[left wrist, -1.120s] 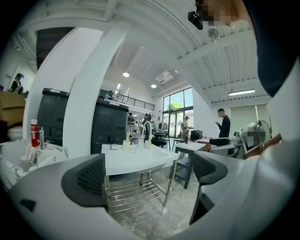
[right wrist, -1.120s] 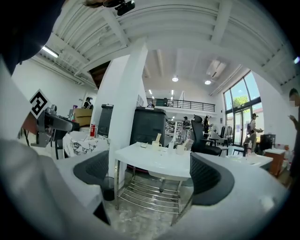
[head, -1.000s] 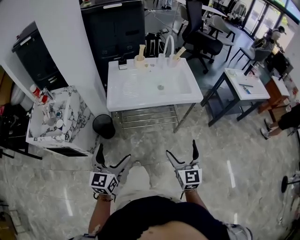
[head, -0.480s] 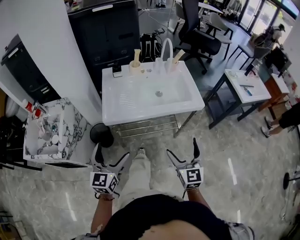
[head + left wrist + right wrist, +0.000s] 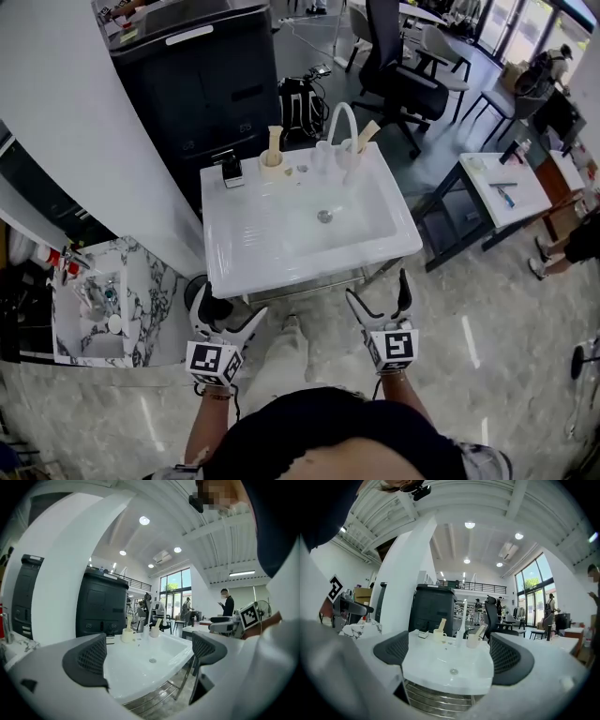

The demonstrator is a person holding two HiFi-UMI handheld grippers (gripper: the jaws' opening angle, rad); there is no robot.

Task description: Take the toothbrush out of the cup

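Both my grippers sit low in front of me, short of the white sink (image 5: pixel 223 274), touching nothing. My left gripper (image 5: pixel 228 314) has its fingers wide; in the left gripper view only the sink basin shows between the jaws. My right gripper (image 5: pixel 380 298) also has its fingers spread wide, nothing between them, and the sink's front edge shows through the gap in the right gripper view.

The cup (image 5: pixel 272 168) stands on the sink's back rim, left of the curved faucet (image 5: pixel 341 120). The toothbrush (image 5: pixel 275 141), tan, stands nearly upright in it, well apart from both grippers. A second cup (image 5: pixel 352 156) sits just right of the faucet with another tan brush (image 5: pixel 367 134) leaning right out of it. A small black item (image 5: pixel 228 170) sits on the rim left of the first cup.

A dark cabinet (image 5: pixel 208 77) is behind the sink, an office chair (image 5: pixel 405 80) at back right, a marble-patterned stand (image 5: pixel 141 300) at left.
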